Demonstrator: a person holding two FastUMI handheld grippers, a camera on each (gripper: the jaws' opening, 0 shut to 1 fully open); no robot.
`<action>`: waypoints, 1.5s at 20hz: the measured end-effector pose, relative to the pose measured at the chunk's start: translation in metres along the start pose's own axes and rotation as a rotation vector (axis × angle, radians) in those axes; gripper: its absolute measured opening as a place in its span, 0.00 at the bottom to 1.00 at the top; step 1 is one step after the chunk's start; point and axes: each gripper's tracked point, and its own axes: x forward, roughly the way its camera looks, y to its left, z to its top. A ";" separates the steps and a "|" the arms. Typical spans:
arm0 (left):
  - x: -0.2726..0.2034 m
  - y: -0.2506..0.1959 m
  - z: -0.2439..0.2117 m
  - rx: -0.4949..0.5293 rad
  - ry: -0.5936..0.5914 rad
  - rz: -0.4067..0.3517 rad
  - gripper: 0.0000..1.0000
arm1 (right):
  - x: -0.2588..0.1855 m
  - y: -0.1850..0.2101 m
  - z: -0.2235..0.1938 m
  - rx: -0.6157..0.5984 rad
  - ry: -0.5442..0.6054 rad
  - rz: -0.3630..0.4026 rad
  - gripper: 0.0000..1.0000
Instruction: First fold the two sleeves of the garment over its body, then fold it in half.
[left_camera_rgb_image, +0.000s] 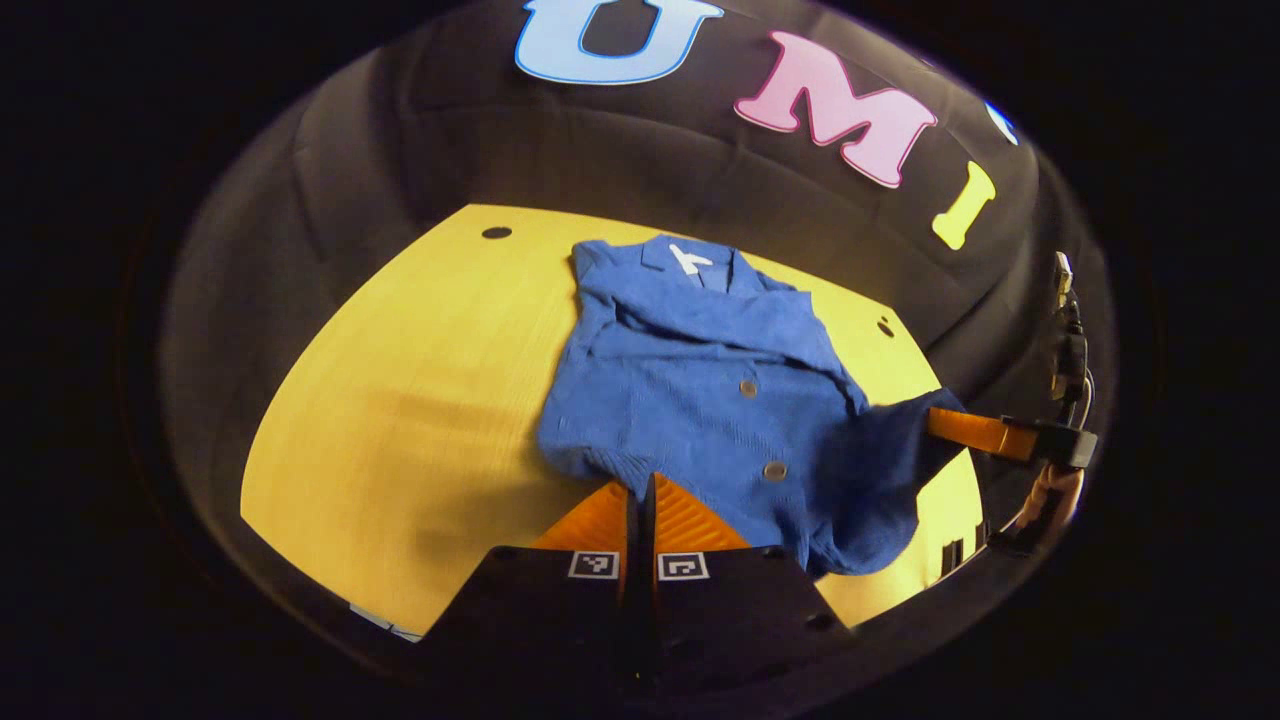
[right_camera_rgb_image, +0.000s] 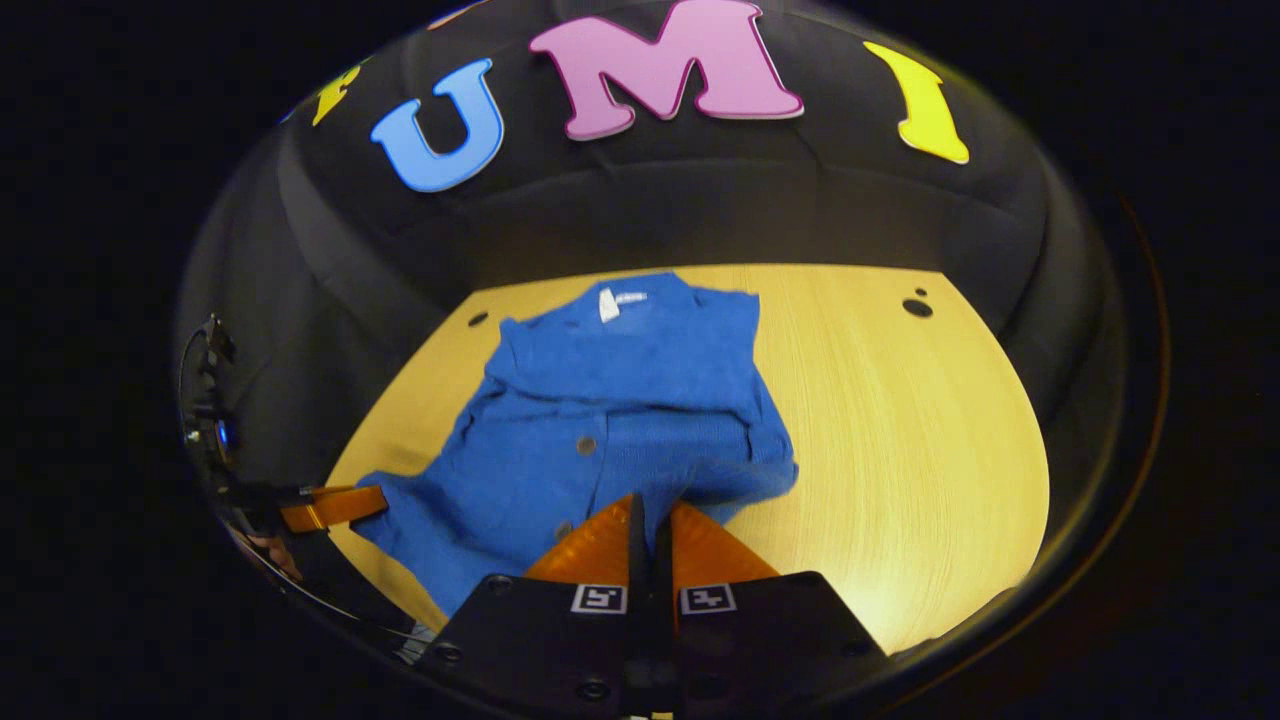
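Observation:
A blue knitted cardigan (left_camera_rgb_image: 690, 390) (right_camera_rgb_image: 620, 400) lies on a yellow wooden table (left_camera_rgb_image: 400, 400) (right_camera_rgb_image: 900, 420), collar and white label (left_camera_rgb_image: 688, 258) at the far end. Both sleeves lie folded across its chest. My left gripper (left_camera_rgb_image: 640, 485) is shut on the near hem at one bottom corner; in the right gripper view it (right_camera_rgb_image: 375, 500) pinches that corner at the left. My right gripper (right_camera_rgb_image: 652, 505) is shut on the hem at the other bottom corner. The left gripper view has it (left_camera_rgb_image: 945, 420) at the right, with the cloth raised and draping from it.
Small dark holes (left_camera_rgb_image: 496, 232) (right_camera_rgb_image: 916, 307) mark the table's far corners. Black cloth walls close in behind and beside the table. Bare tabletop lies on both sides of the cardigan. A cable hangs behind the far gripper (left_camera_rgb_image: 1065, 330).

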 end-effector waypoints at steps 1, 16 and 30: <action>0.005 -0.001 0.022 0.002 -0.023 -0.005 0.00 | 0.007 -0.003 0.019 -0.014 -0.021 0.001 0.05; 0.222 0.048 0.298 0.039 -0.344 0.106 0.00 | 0.260 -0.114 0.223 -0.027 -0.235 -0.254 0.31; 0.037 -0.028 0.274 0.218 -0.777 0.125 0.84 | 0.070 -0.027 0.198 -0.097 -0.624 -0.163 0.96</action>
